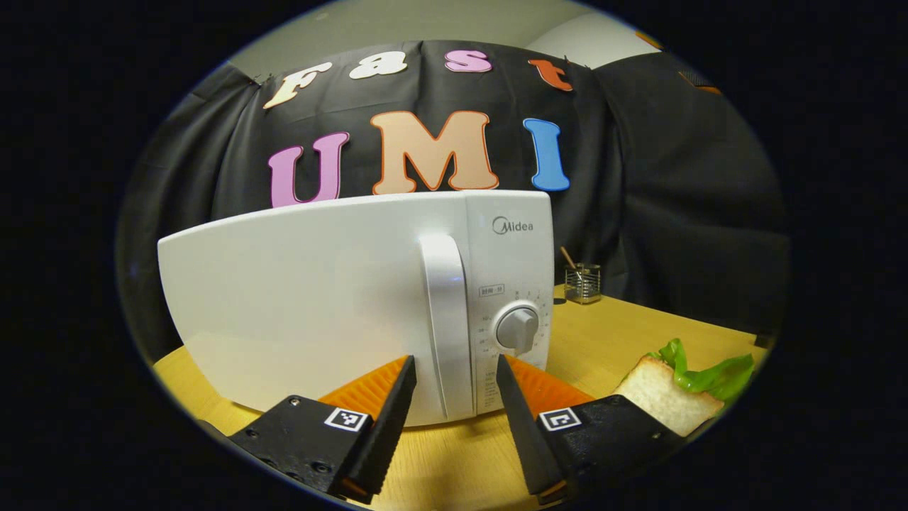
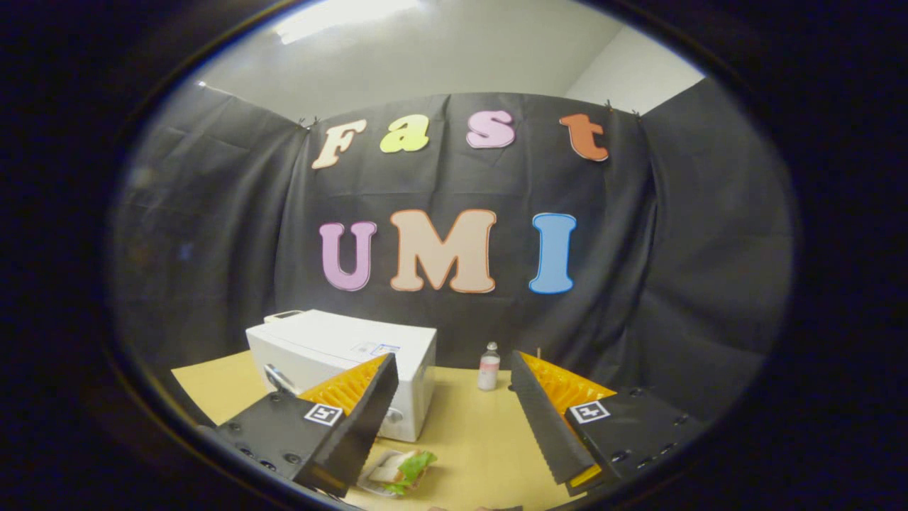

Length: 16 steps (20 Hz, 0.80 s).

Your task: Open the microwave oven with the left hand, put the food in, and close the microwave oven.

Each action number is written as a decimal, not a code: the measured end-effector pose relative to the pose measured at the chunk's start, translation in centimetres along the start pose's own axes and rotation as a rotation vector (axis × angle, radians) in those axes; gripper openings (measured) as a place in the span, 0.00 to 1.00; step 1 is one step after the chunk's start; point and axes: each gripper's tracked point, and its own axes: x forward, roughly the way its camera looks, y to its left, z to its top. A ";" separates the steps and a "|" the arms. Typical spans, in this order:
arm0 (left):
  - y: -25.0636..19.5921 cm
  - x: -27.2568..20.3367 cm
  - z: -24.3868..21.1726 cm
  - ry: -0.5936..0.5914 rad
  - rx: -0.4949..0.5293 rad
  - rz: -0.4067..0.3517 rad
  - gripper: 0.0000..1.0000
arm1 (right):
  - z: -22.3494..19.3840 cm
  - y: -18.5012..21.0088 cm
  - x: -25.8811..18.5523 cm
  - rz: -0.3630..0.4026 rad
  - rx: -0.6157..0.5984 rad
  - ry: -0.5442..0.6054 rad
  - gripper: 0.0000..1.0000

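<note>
Microwave [image 1: 319, 298] is shut, and the left gripper [image 1: 454, 387] has spread fingers around the handle [image 1: 447, 319], ready to pinch and pull.

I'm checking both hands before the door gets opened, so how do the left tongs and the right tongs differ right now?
The left tongs sit close to the microwave, straddling its door handle; the right tongs hang back, farther from the microwave, above the sandwich. The left tongs' gap frames the handle, while the right tongs' gap frames bare table and a small bottle. Both are open and hold nothing.
</note>
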 end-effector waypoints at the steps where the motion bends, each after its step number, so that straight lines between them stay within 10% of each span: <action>1: 0.3 0.2 0.1 -0.003 0.003 0.015 0.67 | -0.6 -0.1 0.1 0.005 0.005 0.008 0.99; 4: 0.5 1.1 -0.3 0.002 0.011 0.042 0.32 | -2.0 -0.6 -0.2 0.012 0.010 0.032 0.99; 16: 0.4 1.4 -0.3 -0.007 0.000 0.039 0.21 | -6.6 -4.4 -2.7 -0.055 0.156 0.081 0.99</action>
